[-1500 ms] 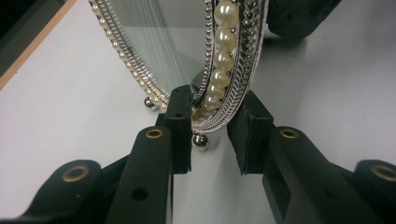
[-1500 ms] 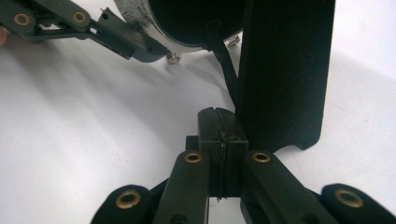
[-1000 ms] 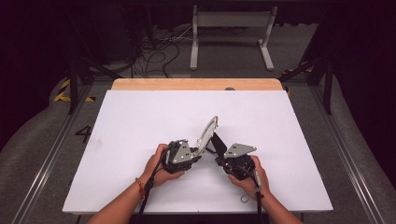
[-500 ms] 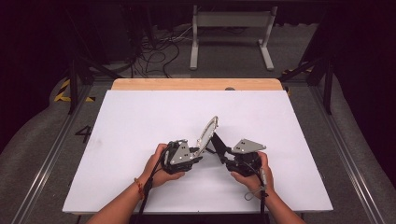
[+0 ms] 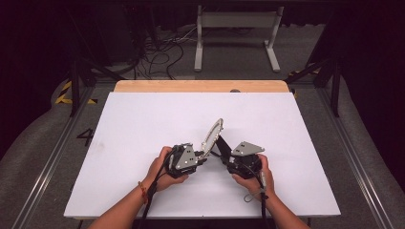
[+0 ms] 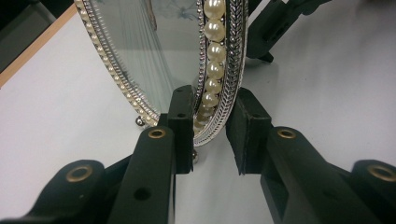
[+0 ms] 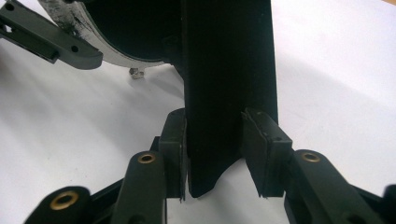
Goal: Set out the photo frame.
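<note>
An oval picture frame (image 5: 211,135) with a silver, pearl-studded rim (image 6: 217,70) stands tilted on the white table (image 5: 143,119). My left gripper (image 5: 203,155) is shut on the frame's lower rim, and the pearls sit between its pads (image 6: 182,116). A black prop leg (image 7: 229,70) hinges off the frame's back. My right gripper (image 5: 224,155) is shut on that leg near its foot, with a pad (image 7: 175,140) pressed to each side. A jaw of the left gripper (image 7: 51,42) reaches under the frame's back in the right gripper view.
A wooden strip (image 5: 200,86) runs along the table's far edge. Beyond it, a grey metal stand (image 5: 236,28) and loose cables (image 5: 162,52) are on the floor. Both forearms enter from the near edge. White tabletop lies open to both sides and behind the frame.
My right hand has shifted slightly right and away with the prop leg. The left hand and the frame have hardly moved.
</note>
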A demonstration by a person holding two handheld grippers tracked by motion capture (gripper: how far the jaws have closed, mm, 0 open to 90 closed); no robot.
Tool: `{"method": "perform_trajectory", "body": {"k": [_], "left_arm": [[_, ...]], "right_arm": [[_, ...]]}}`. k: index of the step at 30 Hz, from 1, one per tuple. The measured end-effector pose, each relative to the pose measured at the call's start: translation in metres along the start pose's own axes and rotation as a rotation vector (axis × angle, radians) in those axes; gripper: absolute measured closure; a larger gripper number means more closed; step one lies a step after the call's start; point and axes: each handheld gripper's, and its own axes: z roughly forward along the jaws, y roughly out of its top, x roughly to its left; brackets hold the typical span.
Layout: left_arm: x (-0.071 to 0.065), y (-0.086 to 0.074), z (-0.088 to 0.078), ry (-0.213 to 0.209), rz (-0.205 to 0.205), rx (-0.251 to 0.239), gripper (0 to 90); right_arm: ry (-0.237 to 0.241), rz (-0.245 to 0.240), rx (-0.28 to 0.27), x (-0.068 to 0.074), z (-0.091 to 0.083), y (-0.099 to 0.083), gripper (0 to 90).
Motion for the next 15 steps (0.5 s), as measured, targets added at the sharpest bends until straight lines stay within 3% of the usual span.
{"method": "perform_trajectory", "body": {"k": [15], "left_arm": [[-0.006, 0.005, 0.006, -0.018, -0.046, -0.021, 70.8]], "right_arm": [[0.029, -0.008, -0.008, -0.014, 0.001, -0.001, 65.9]]}}
